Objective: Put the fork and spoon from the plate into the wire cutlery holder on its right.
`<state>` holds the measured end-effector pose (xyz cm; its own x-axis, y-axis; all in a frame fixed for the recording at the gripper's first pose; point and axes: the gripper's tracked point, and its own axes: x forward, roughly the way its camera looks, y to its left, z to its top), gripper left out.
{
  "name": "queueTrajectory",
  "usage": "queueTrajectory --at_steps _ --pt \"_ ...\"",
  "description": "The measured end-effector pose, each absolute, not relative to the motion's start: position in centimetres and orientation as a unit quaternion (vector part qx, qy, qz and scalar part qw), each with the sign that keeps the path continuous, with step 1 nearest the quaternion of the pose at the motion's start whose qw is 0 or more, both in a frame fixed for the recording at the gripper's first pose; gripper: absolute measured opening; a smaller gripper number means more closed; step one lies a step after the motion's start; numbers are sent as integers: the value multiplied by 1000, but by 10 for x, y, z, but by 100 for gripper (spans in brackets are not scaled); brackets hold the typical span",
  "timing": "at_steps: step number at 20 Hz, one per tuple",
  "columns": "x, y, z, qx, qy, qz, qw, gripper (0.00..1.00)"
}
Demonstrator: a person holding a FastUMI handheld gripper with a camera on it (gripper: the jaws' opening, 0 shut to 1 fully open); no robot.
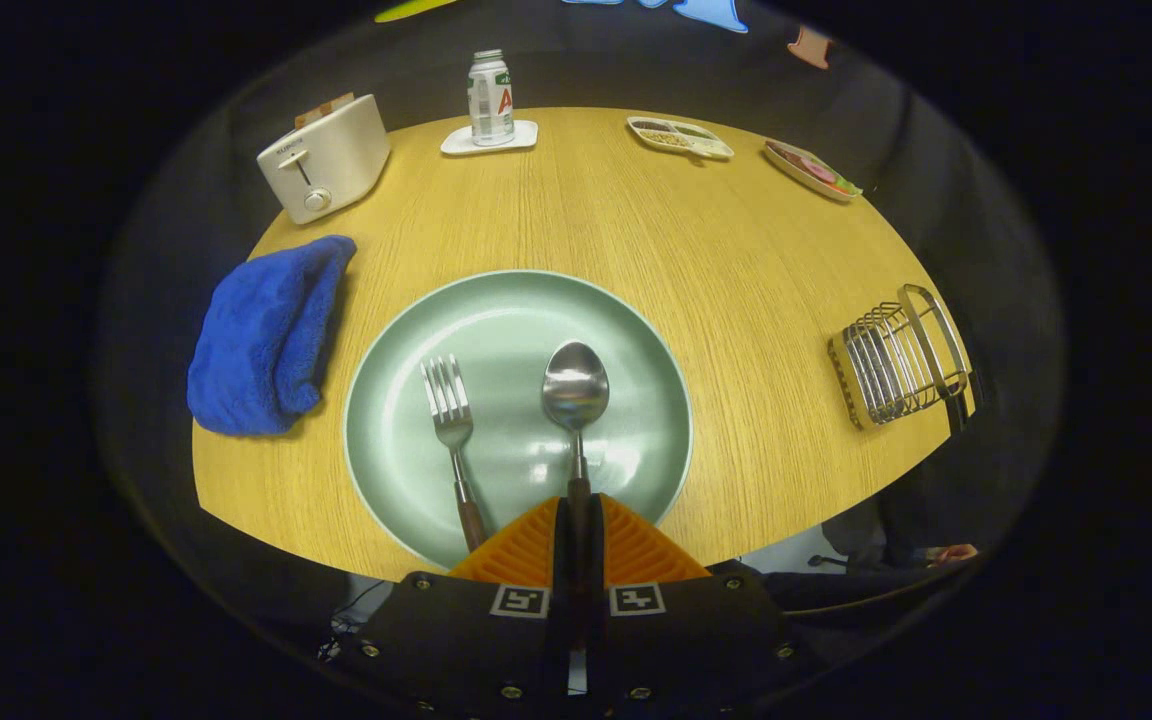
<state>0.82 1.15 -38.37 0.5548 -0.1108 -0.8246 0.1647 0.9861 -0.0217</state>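
1. Gripper [576,520] low over the near edge of the counter [736,260], fingers drawn close together with the dark handle of the spoon [575,400] pinched between them; contact on both sides looks likely, since the handle runs straight into the narrow gap.
2. Spoon lying on the green plate [506,310], bowl pointing toward the far edge, handle toward the near edge — an orientation that suits a grab by the handle end, leaving the bowl free.
3. Fork [452,440] just beside the spoon on the plate, on the left, tines toward the far edge, wooden handle slanting down to the plate's near rim, touching neither the spoon nor the fingers.
4. Wire cutlery holder [898,358] well apart from the plate, at the right edge of the counter, appearing tipped outward in the fisheye view; open top not clearly readable, so cannot tell how upright it really stands.
5. Judged stage: grasp on the spoon just set, lift not yet begun, fork untouched.
6. Elsewhere: folded blue towel [261,335] at the left edge, touching the plate's rim or nearly; toaster [326,155] at the far left; can [490,98] on a white coaster [489,139] at the far edge; two food trays [746,150] toward the far right.
7. Likely risk: thin handle rotating in the pinch during the carry rightward.
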Motion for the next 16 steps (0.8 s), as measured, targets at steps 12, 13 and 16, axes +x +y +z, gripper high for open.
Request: queueTrajectory --at_steps 12,13,16 --pt "24 -27 -297 -6 369 -130 920 8" --pt "24 -37 -291 -4 364 -143 920 8" --pt "22 -71 -273 8 348 -183 920 8"
